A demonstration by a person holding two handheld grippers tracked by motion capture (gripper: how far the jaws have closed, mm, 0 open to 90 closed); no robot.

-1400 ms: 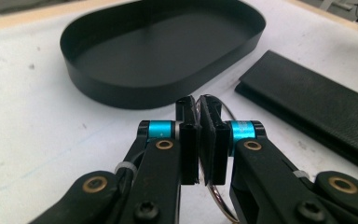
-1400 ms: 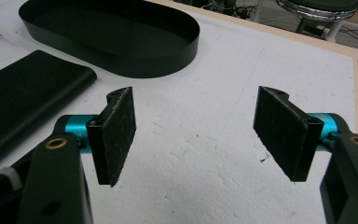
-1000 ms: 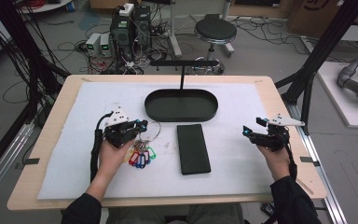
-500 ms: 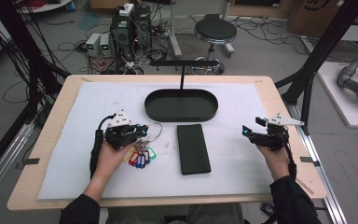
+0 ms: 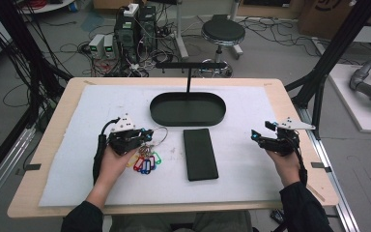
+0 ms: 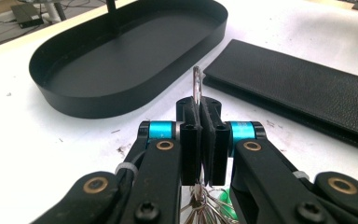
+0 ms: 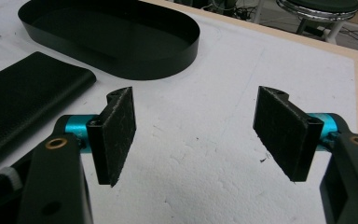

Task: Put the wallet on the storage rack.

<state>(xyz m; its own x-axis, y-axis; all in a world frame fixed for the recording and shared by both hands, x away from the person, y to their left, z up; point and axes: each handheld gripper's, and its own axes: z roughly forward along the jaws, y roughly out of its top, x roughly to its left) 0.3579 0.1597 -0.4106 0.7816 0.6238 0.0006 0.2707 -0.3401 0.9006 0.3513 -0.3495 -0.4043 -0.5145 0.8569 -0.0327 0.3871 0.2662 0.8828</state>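
A bunch of keys with coloured tags (image 5: pixel 145 162) lies on the white mat at the left, joined to a metal key ring (image 5: pixel 160 135). My left gripper (image 5: pixel 147 135) is shut on that key ring. In the left gripper view the key ring (image 6: pixel 196 84) stands up between the closed pads of the left gripper (image 6: pixel 200 116), and keys hang below. My right gripper (image 5: pixel 256 137) rests at the right of the mat. In the right gripper view, the right gripper (image 7: pixel 200 135) is open with nothing between its pads.
A black oval tray (image 5: pixel 186 122) with an upright T-bar stand sits at the middle back of the mat. A flat black leather case (image 5: pixel 200 153) lies in front of it, between the two grippers. The tray (image 6: pixel 98 100) and the case (image 6: pixel 303 100) lie just beyond the left jaws.
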